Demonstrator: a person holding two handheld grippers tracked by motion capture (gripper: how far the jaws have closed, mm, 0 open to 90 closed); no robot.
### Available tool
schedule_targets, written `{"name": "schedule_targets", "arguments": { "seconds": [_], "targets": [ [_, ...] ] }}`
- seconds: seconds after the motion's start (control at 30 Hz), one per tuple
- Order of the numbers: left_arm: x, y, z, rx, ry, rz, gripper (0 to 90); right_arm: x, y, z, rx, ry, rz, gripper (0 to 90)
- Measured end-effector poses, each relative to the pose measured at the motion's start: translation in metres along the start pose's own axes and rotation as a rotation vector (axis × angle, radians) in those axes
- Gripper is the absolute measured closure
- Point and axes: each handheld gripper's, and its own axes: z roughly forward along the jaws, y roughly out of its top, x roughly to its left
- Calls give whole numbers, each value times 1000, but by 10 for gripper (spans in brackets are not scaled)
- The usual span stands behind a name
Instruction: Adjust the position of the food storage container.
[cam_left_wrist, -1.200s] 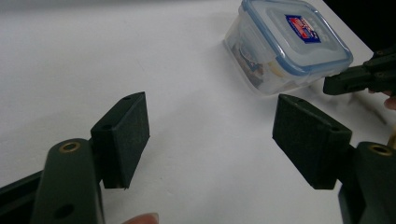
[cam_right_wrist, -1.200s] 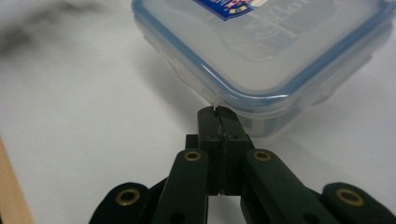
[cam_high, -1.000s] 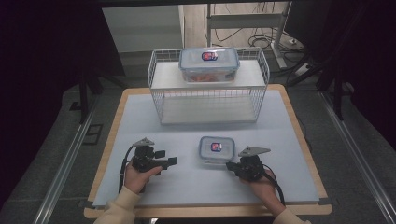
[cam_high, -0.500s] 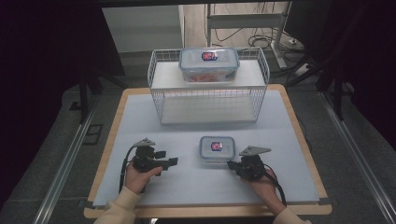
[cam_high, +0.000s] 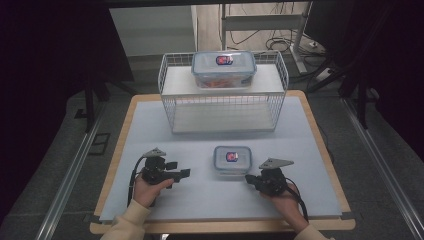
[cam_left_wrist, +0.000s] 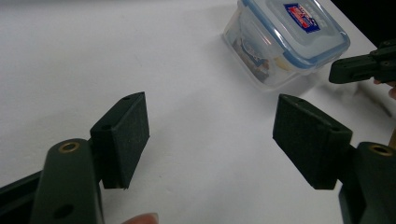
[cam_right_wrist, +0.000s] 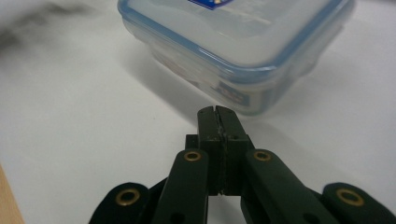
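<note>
While both hands rest low on the near part of the white table top (cam_high: 200, 200), nothing has shifted between the earlier high views and this one: grippers, boxes and rack sit in the same places, so in my judgement the work stands at a pause before any grasp is made. Nearest the person, the left gripper (cam_high: 181, 173) lies at the left of the mat with its jaws standing wide apart and nothing between them; in the left gripper view its pads (cam_left_wrist: 125, 133) frame bare table. The right gripper (cam_high: 249, 179) sits at the right with its jaws pressed fully together on nothing, as the right gripper view shows (cam_right_wrist: 218, 116). Just beyond and between the two lies the small lidded container (cam_high: 232, 159), clear-walled with a blue-rimmed lid and a red-and-blue label, flat on the mat. It is near the closed right tips, just ahead of them and apart, not touched; from the left gripper it stands well off, ahead and to one side (cam_left_wrist: 285, 39). Any pickup would, I judge, require the right jaws to part first. Farther back stands the white wire rack (cam_high: 172, 100), and on its upper shelf rests a larger lidded container (cam_high: 224, 69), untouched.
</note>
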Motion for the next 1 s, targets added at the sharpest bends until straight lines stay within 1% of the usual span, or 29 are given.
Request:
{"name": "schedule_targets", "arguments": {
  "seconds": [0.03,0.13,0.17,0.2,0.3,0.4,0.5,0.67,0.7,0.73,0.77,0.8,0.83,0.87,0.93,0.97,1.0],
  "targets": [
    [0,0,0,-1,1,0,267,-2,-1,-3,0,-3,10,893],
    [0,0,0,-2,0,0,266,-6,-2,-7,-1,-6,17,893],
    [0,0,-1,-2,1,1,266,-12,-4,-13,-7,-9,32,893],
    [0,0,-1,-2,1,1,266,-12,-4,-13,-7,-9,32,893],
    [0,0,-1,1,-3,-3,266,-18,-5,-21,-12,-2,52,892],
    [0,1,0,0,-6,-8,267,-22,-6,-25,-20,8,61,889],
    [0,1,-1,-2,-4,-9,265,-30,-6,-31,-32,6,84,887],
    [0,1,-1,-5,-2,-11,263,-35,-6,-33,-32,6,90,873],
    [-1,1,-1,-12,-19,-2,257,-35,-5,-33,-33,9,86,861],
    [-1,1,-1,-12,-19,-2,250,-35,-5,-33,-33,9,86,861],
    [-2,1,-2,-14,-25,11,250,-36,-5,-33,-34,14,86,836],
    [-4,2,-2,-14,-19,20,245,-36,-5,-33,-31,18,85,774],
    [-5,2,-2,-15,-17,27,239,-35,-4,-33,-29,27,82,676],
    [-7,3,-3,-24,-31,17,222,-34,-2,-34,-37,26,73,511],
    [-8,4,-3,-24,-34,9,209,-35,1,-36,-53,31,89,402],
    [-8,5,-3,-24,-40,0,203,-36,2,-37,-61,34,97,371],
    [-8,5,-3,-24,-40,0,198,-37,3,-39,-71,38,103,349]
  ]
}}
